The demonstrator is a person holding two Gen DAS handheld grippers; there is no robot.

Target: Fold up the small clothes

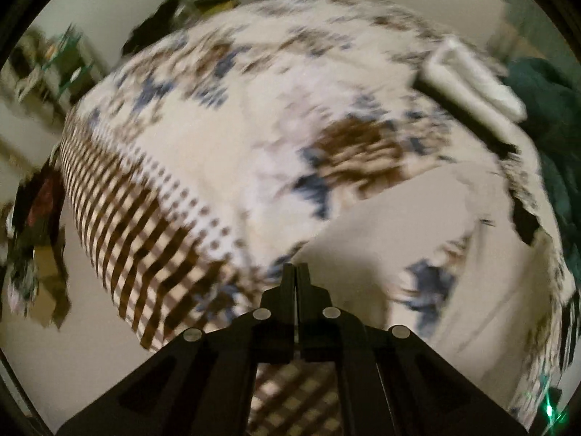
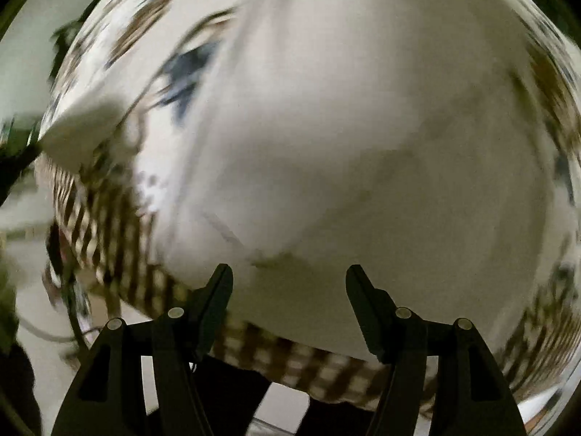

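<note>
Both views are heavily blurred; no brand, label or writing can be read in either. Left wrist view: the left gripper [image 1: 297, 267] has its jaws pressed together at the tips; whether any fabric is pinched between them cannot be told. Beyond the tips lies a bed with a patterned cover [image 1: 218, 138], white with blue and brown blotches and a brown checked border [image 1: 134, 239] along its left and near edge. A plain white cloth [image 1: 417, 225], the small garment, lies flat on the cover to the right of the gripper, its near-left corner just beside the jaw tips. A folded white stack [image 1: 475, 83] sits on the far right of the bed, well apart from the cloth. Dark green fabric [image 1: 552, 116] is bunched at the right edge of the bed. A dark clutter pile [image 1: 36, 225] stands on the floor at left. Right wrist view: the right gripper [image 2: 289, 272] is released, jaws spread wide with nothing between them. It hangs over the cloth [image 2: 345, 127], which fills most of this view; the checked border [image 2: 308, 363] runs below it, near the jaws. A white folded corner [image 2: 83, 134] shows at left.
</note>
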